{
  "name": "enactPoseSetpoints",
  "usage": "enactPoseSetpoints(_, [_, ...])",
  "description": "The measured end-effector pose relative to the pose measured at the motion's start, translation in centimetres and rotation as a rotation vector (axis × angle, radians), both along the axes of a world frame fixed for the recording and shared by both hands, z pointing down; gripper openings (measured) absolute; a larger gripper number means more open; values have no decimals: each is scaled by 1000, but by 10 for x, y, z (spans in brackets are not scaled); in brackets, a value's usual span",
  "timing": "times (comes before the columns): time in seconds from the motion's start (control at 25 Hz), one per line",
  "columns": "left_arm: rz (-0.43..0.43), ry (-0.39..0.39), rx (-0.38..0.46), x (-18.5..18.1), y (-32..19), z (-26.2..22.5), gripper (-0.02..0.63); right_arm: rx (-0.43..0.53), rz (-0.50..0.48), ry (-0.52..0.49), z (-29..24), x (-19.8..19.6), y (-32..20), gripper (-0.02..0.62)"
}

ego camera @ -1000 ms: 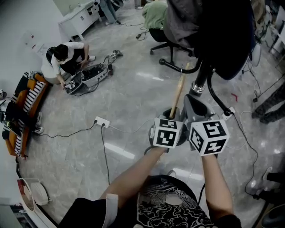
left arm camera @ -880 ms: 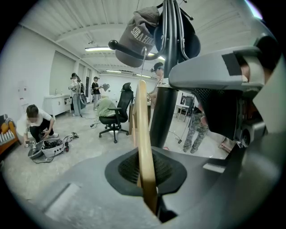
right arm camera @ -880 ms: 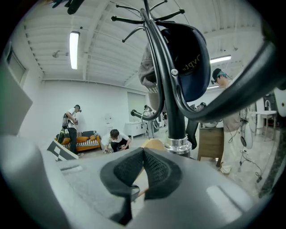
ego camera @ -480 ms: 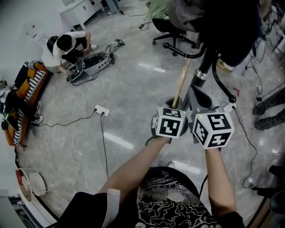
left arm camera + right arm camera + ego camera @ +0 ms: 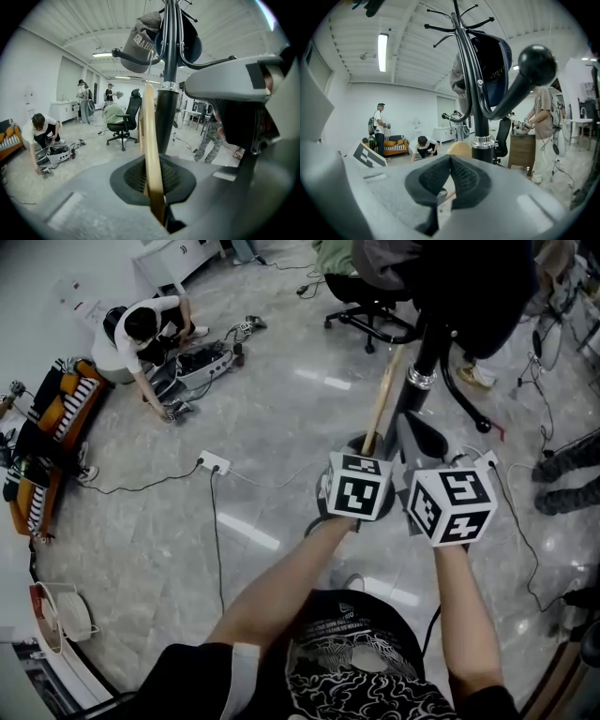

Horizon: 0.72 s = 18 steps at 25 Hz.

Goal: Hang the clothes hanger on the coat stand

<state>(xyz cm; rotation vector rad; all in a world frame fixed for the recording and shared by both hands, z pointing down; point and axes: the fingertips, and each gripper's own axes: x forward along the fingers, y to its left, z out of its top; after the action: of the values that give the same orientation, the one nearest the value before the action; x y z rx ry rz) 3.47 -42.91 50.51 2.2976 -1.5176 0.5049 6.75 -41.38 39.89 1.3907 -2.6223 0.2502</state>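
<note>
A wooden clothes hanger (image 5: 382, 404) stands almost upright, close to the left of the black coat stand's pole (image 5: 421, 367). My left gripper (image 5: 366, 457) is shut on its lower part. In the left gripper view the wooden bar (image 5: 151, 140) runs up out of the closed pads (image 5: 136, 180), in front of the pole (image 5: 168, 103), where a cap (image 5: 143, 37) hangs. My right gripper (image 5: 417, 442) is just right of the left one, at the pole. Its pad tips (image 5: 449, 161) meet, with a rounded wooden end (image 5: 459, 149) just beyond. Clothes hang on the stand (image 5: 480, 117) above.
A person (image 5: 141, 329) crouches over equipment (image 5: 202, 362) at the far left. A power strip (image 5: 214, 463) and cables lie on the floor. An office chair (image 5: 375, 310) stands behind the stand, a striped sofa (image 5: 42, 456) at the left, someone's legs (image 5: 572, 474) at the right.
Both grippers and the hanger have stayed beside the pole, with only a slight shift of the view. The crouching person has stretched an arm out to the floor.
</note>
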Motion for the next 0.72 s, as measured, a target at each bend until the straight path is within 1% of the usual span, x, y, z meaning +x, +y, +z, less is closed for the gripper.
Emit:
enactPoseSetpoints(0.12, [-3,-6,1,2,7,3,6,-2,-6,-5,3,4,7,0])
enactPoseSetpoints(0.32, [-10,-21,-30,0,19,19,6,3,-23,-1,3,6,13,0])
enactPoseSetpoints(0.56, [-60,-11,-65,-9,32,28,6,-7,-44,-4,5,5,21,0])
enactPoseSetpoints(0.72, [-65,-18,-44,-14,30,23,6,-7,-68,-4,4,-4,26,0])
